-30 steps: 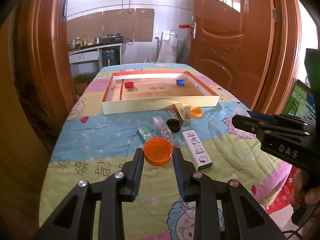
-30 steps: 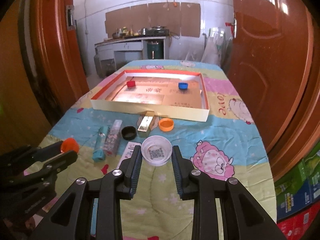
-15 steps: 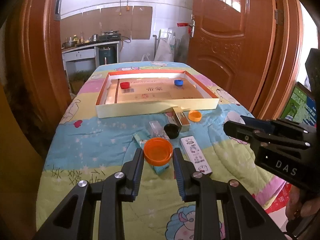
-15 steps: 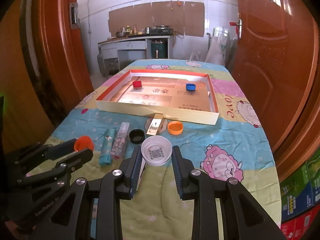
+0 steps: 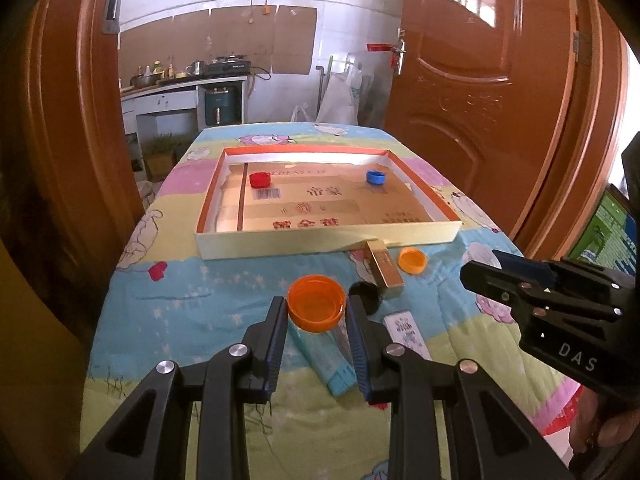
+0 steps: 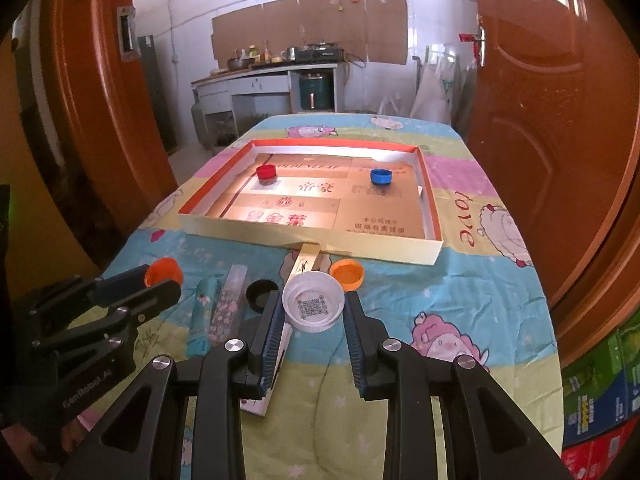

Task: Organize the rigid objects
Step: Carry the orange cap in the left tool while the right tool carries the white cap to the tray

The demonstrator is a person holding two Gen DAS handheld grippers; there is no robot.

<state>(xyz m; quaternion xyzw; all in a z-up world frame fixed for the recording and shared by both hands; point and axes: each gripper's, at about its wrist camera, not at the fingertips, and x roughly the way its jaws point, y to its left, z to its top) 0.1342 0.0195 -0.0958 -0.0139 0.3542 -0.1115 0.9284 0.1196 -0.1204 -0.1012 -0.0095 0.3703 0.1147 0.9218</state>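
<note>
the orange cap [image 5: 317, 303] is pinched at its rim by the left gripper [image 5: 317, 312], and the white cap [image 6: 313, 301] by the right gripper [image 6: 313, 312]. both are held up over the bedspread [image 5: 224, 304], near the tray [image 5: 320, 242]. the caps look light, stiff and slippery, so opposite rim sides are best squeezed gently. both grippers are aimed at the tray.

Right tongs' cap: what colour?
White cap, QR code printed inside; clearest in the right wrist view.
</note>
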